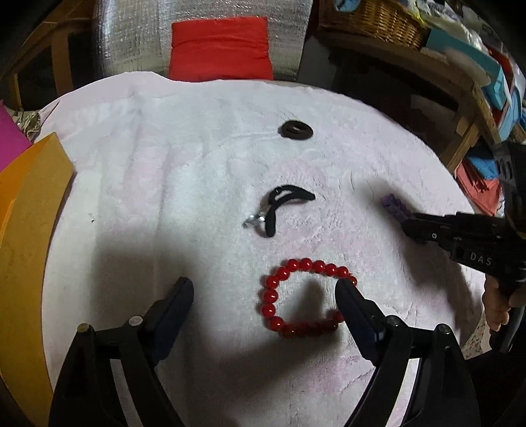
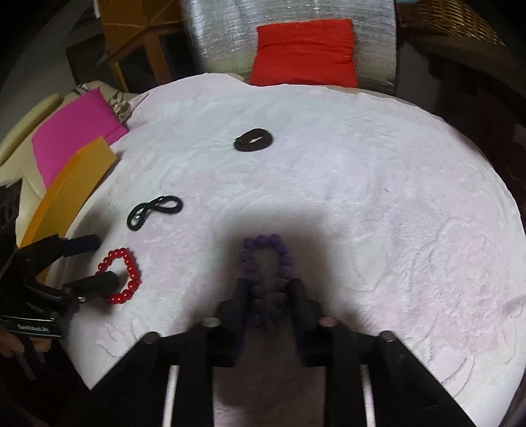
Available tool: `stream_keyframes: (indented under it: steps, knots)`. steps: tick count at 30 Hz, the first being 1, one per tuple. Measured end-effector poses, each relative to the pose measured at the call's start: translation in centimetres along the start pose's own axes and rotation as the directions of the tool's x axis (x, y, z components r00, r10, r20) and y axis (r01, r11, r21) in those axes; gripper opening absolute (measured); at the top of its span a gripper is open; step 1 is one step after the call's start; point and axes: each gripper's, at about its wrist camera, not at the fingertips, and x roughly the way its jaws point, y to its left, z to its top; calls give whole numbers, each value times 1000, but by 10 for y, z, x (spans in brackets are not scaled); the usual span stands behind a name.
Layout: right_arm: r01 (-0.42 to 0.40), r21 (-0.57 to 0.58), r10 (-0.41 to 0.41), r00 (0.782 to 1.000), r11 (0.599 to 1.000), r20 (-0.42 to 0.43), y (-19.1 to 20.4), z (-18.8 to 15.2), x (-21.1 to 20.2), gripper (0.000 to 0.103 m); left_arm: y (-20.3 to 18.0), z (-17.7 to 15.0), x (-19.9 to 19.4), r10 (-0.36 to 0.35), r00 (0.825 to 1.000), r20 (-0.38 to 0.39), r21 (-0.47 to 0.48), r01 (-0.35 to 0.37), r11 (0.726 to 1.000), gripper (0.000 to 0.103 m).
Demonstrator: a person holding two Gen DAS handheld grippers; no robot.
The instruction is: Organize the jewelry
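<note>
A pale pink towel (image 1: 184, 170) covered the surface, with a red cushion (image 1: 220, 47) at twelve o'clock and an orange board (image 1: 29, 210) at nine. A wicker basket (image 1: 374, 19) sat on shelves at one o'clock.

The left tongs (image 1: 264, 289) stood wide open; one finger rested inside the red bracelet (image 1: 273, 295), the other well clear at nine o'clock. The right tongs (image 2: 268, 285) had narrowed around the near end of the purple bracelet (image 2: 266, 253), seemingly pinching it into a long loop of matte beads pointing to twelve.

The red beads were glossy. Beyond lay a thin black hair tie (image 1: 286, 203) and a thick one (image 1: 295, 130).
</note>
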Motion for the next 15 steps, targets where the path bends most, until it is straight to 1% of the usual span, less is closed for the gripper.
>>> stream_keyframes:
  steps: [1,2,3,4,8,10,11,12,15]
  knots:
    - [-7,12,7,1000,1000,3,-3,1,-1,16,1,0,-1,-2,1000,4,-5,2,1000,84]
    - [-10,28,10,1000,1000,10,-7,1,-3,12,2,0,-2,-6,1000,6,-7,6,1000,74]
    - [-6,36,6,1000,999,14,-8,2,-5,11,2,-1,-3,-10,1000,4,-8,10,1000,63]
    - [0,41,0,1000,999,19,-11,3,-7,11,2,-1,-3,-16,1000,2,-8,16,1000,61]
    - [7,60,-8,1000,998,13,-16,3,-8,10,-7,-2,-9,-41,999,21,19,41,999,60]
    - [6,65,-7,1000,998,9,-18,3,-7,10,-11,-3,-12,-65,998,25,38,64,997,63]
    - [3,72,-4,1000,997,7,-19,3,-7,10,-14,-4,-11,-71,997,19,47,70,996,69]
    - [0,79,0,1000,997,3,-20,4,-7,10,-17,-5,-11,-74,997,13,54,73,996,71]
    - [-8,95,8,1000,995,-2,-23,4,-6,11,-23,-8,-5,-68,997,-28,74,70,995,71]
